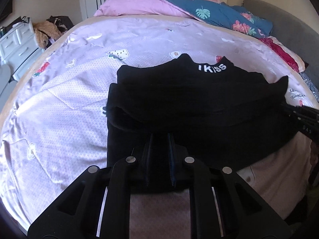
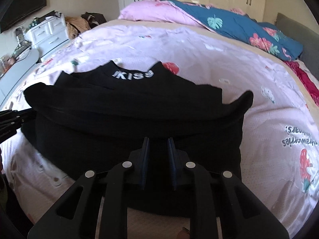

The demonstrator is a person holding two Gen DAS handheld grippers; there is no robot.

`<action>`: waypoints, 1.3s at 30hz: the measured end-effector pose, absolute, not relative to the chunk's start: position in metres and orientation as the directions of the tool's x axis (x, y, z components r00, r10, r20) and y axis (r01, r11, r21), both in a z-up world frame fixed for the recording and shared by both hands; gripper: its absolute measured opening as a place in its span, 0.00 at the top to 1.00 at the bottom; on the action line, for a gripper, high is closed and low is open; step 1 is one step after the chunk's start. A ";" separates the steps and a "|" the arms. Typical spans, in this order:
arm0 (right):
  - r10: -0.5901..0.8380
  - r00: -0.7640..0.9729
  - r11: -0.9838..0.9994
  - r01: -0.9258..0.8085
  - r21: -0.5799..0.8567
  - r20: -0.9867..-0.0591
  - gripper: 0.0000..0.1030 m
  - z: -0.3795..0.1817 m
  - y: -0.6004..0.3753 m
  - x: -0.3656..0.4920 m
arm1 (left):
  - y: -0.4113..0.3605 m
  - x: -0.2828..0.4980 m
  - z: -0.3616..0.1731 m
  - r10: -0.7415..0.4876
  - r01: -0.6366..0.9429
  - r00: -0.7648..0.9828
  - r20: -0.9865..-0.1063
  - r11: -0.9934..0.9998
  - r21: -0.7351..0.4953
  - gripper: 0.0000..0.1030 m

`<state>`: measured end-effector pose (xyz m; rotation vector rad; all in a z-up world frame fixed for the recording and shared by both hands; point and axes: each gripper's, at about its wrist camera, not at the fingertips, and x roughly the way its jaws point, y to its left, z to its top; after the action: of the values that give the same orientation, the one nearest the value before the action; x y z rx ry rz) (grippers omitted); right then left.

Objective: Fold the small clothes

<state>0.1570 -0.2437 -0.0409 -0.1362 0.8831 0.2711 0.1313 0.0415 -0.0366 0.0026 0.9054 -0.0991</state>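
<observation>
A black top (image 1: 199, 103) with white "IKISS" lettering (image 1: 212, 67) on its collar lies on the pink printed bedsheet (image 1: 69, 103), sleeves tucked in and its middle bunched into a ridge. My left gripper (image 1: 160, 137) sits at the near hem on the left side, its blue pads closed narrow on black cloth. My right gripper (image 2: 158, 139) holds the same hem of the top (image 2: 129, 109) further right, pads likewise pinching fabric. Each gripper shows in the other's view at the frame edge: the right gripper (image 1: 303, 117) and the left gripper (image 2: 14, 115).
A pink pillow (image 1: 137, 8) and a blue floral duvet (image 1: 225, 14) are heaped at the far end of the bed. A red cloth (image 1: 283, 53) lies by the grey headboard (image 1: 295, 31). White drawers (image 1: 18, 41) and a clothes pile (image 1: 47, 31) stand to the left.
</observation>
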 end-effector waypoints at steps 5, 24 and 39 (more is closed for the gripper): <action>0.154 0.591 0.969 -0.248 0.004 -0.792 0.85 -0.057 -0.249 0.178 | 0.046 0.157 -0.042 -0.058 0.062 0.618 -0.784 0.998 -0.025 0.92; 0.127 0.668 0.989 -0.142 0.043 -0.734 0.81 -0.040 -0.273 0.249 | 0.105 0.223 -0.013 -0.025 -0.116 0.702 -0.712 0.982 -0.149 0.83; 0.071 0.647 0.992 -0.126 -0.015 -0.759 0.57 -0.045 -0.315 0.251 | 0.105 0.238 -0.039 -0.104 -0.061 0.642 -0.760 0.981 -0.186 0.79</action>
<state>0.2505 -0.3145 -0.0445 -0.0681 0.8599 0.1119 0.2378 0.1049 -0.0394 -0.2019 0.8748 -0.0243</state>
